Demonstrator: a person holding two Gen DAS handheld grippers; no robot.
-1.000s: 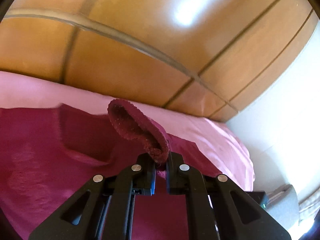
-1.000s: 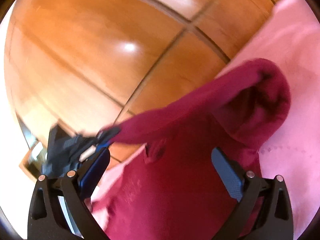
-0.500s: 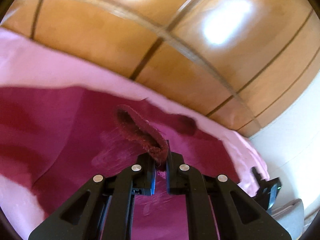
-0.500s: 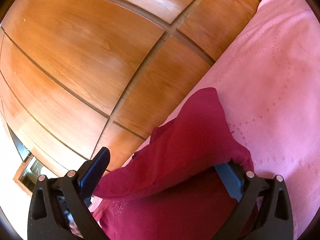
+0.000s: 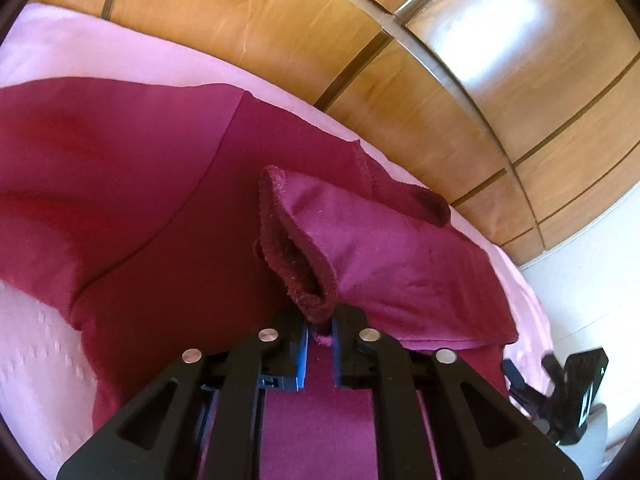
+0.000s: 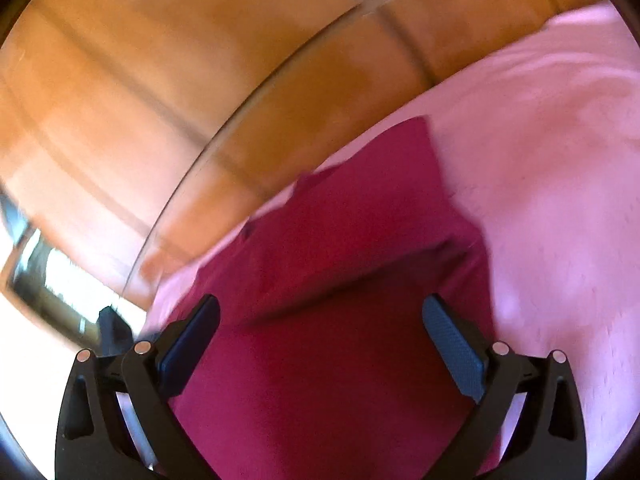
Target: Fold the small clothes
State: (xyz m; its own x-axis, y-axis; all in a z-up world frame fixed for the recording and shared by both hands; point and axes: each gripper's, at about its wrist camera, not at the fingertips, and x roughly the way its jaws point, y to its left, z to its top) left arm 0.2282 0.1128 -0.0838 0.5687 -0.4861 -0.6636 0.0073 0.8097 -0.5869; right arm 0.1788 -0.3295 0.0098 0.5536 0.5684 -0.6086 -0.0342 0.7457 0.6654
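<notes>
Left wrist view: left gripper [image 5: 319,326] clenched on the ribbed cuff [image 5: 298,256] of a maroon garment [image 5: 168,216]; the cuff's hem is pinched between the two near-closed pads, the sleeve opening gaping just above them; the jaws have just been opening a little, cloth still caught between. The sleeve [image 5: 392,268] lies folded across the garment's body toward the right; the rest of the garment is spread flat on a pink bedsheet [image 5: 44,368] w/ wooden panels [image 5: 280,28] behind; a black device [image 5: 576,388] sits at the sheet's right edge — can't tell what it is. Right wrist view — blurred: right gripper [image 6: 320,344] released, pads wide apart, nothing pressed between them; it hovers over the maroon garment, whose folded layer shows a straight edge between the fingers [image 6: 452,344]; pink bedsheet to the right, wooden panels at upper left.
</notes>
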